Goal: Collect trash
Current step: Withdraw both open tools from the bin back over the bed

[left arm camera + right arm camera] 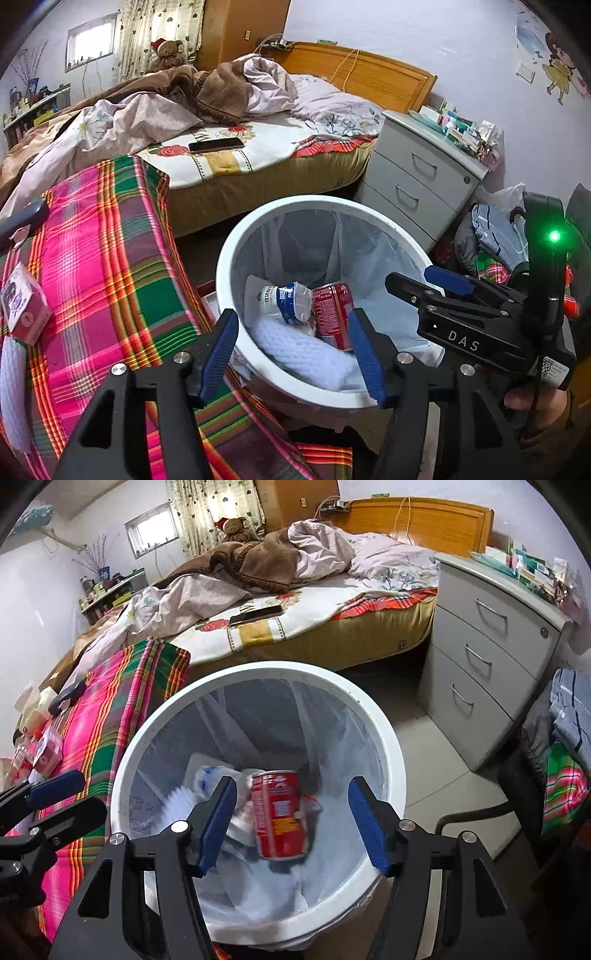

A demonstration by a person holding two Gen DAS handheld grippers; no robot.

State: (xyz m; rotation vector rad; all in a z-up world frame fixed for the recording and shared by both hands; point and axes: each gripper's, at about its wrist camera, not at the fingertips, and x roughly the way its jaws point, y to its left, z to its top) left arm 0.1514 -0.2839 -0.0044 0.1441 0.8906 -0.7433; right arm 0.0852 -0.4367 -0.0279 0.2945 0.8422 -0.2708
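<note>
Left claw [293, 345]: released, blue pads apart over the near rim of the bin [229, 243], nothing between them.
Right claw [291, 823]: released, pads spread above the bin mouth; the red can [279, 814] shows in the gap, clear of both pads, inside the bin.
Bin: white, round, lined with a clear bag, standing on the floor [424, 760]. Contents: red can, crushed bottle [286, 301] with blue label, white foam netting [299, 349].
Beside the bin, left: surface under a pink-and-green plaid cloth [110, 258], carrying a small pink box [24, 306].
Behind: bed [229, 162] with rumpled bedding, a brown blanket, a phone [216, 144] lying flat near its edge, and a teddy bear [168, 51] at the far side.
Right: grey drawer unit [417, 177], its top crowded with boxes.
Walls: pale, with a small window [90, 38] and patterned curtain.
</note>
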